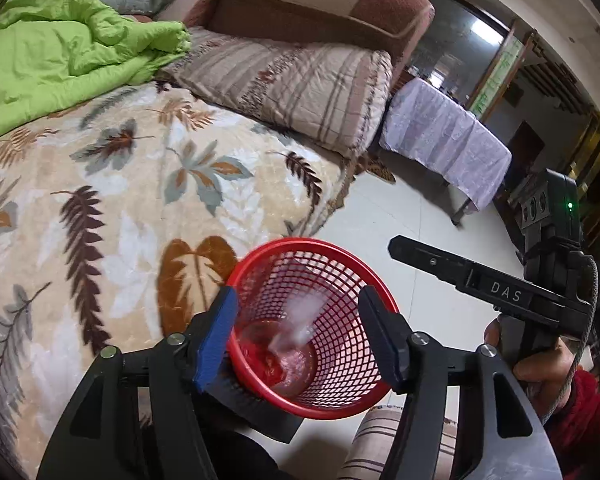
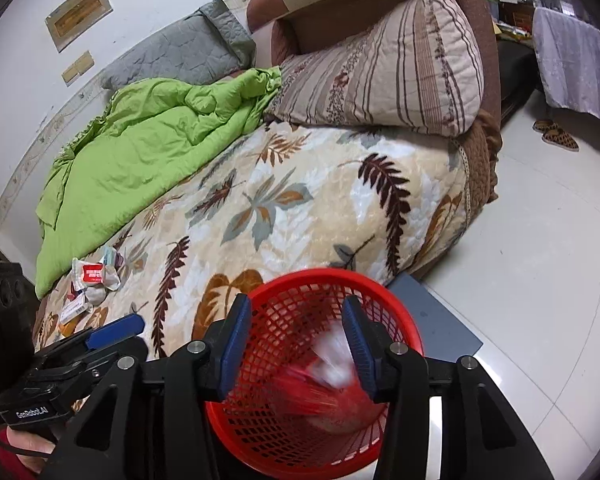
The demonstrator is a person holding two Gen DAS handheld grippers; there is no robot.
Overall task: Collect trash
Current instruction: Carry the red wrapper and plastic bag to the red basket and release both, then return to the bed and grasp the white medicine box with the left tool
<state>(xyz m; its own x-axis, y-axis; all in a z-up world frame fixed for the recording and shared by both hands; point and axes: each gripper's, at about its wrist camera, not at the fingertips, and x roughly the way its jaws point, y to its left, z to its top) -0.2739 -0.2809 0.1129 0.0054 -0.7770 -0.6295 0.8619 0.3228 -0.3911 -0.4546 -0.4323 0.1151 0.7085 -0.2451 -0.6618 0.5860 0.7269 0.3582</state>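
Hovering above a red mesh basket (image 1: 312, 332), both grippers are seen pointing down into it. In the left wrist view the left gripper (image 1: 300, 340) occupies the lower centre of the frame, its fingers apart, with nothing pressed between the pads; a blurred pale scrap (image 1: 300, 316) is seen in mid-air between them, over red and clear litter at the basket's bottom. In the right wrist view the right gripper (image 2: 296, 352) is likewise spread, and a smeared white and red piece (image 2: 328, 376) is seen below the fingers inside the basket (image 2: 340, 292); neither piece is clamped.

More trash remains: a small heap of crumpled wrappers (image 2: 92, 284) is shown at the left edge of the right wrist view, lying on the leaf-patterned blanket (image 2: 300, 200) beside the lower end of a green quilt (image 2: 140, 152). It lies up and to the left of the right fingers, well apart from the basket. The heap is judged nearer to the left gripper, whose blue-tipped body (image 2: 116, 330) is seen just beneath it at lower left. No long axis can be told for the heap.

Between basket and heap only open blanket is seen. A striped pillow (image 2: 380, 76) and a grey cushion (image 2: 180, 52) lie further up the frame, clear of that path.
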